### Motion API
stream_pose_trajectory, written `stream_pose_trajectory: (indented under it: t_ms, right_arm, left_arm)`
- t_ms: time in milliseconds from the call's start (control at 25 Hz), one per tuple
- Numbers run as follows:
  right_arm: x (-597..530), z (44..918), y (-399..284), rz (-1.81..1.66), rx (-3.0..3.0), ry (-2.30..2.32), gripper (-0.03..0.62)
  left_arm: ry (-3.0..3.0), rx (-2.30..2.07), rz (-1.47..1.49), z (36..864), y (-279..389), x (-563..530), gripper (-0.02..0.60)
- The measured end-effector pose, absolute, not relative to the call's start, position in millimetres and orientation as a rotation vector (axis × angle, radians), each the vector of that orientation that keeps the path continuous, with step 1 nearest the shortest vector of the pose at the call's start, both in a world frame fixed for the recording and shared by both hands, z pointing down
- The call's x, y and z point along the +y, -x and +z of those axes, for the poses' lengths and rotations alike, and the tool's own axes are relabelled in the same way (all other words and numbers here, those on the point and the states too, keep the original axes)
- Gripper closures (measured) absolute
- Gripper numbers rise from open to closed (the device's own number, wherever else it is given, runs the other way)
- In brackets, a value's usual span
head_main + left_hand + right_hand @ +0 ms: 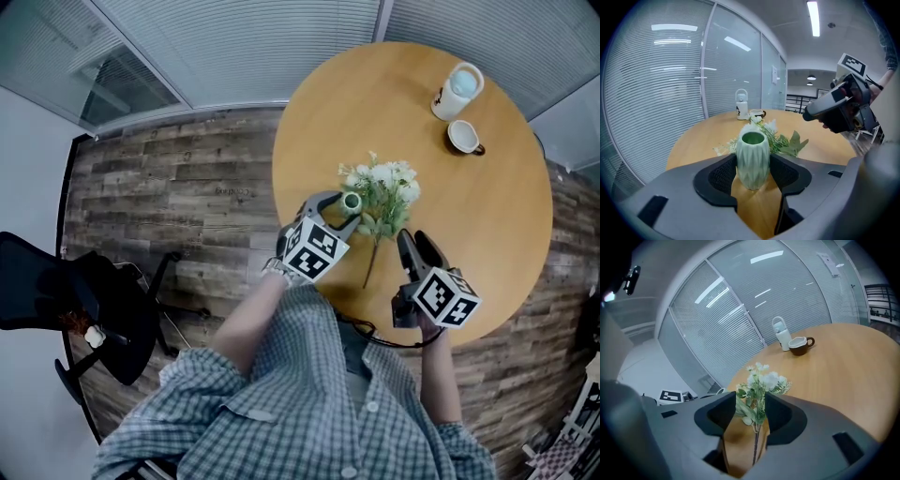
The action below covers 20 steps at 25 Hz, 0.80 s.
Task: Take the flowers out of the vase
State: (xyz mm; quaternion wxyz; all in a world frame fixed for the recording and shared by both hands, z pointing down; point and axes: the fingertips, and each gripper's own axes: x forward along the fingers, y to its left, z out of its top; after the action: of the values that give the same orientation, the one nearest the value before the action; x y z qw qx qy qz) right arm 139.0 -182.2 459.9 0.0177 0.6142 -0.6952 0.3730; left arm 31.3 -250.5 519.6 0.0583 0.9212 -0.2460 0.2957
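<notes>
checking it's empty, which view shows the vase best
Left gripper view: the vase stands close, upright, mouth empty. Head view shows only its rim from above; right gripper view doesn't clearly show it.

A round wooden table is carrying four things. A pale green vase is standing upright near its edge. The flowers are lying flat just beside the vase, blooms level with it. A brown mug and a white jug are sitting close together, well beyond the vase.

Flowers lie on table beside vase; cup and jug behind.
</notes>
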Motion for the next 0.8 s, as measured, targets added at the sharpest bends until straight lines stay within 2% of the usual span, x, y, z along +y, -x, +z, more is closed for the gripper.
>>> stream_pose_trajectory:
  t_ms: [280, 800]
  right_arm:
    - [-175, 440, -135, 1.052, -2.187, -1.903, 0.428]
    - [-176, 418, -133, 1.069, -2.28, -1.984, 0.428]
  left_arm:
    - [-2.81, -0.773, 0.896, 519, -33, -251, 0.348]
    - [-2.811, -0.84, 0.782, 490, -2, -240, 0.344]
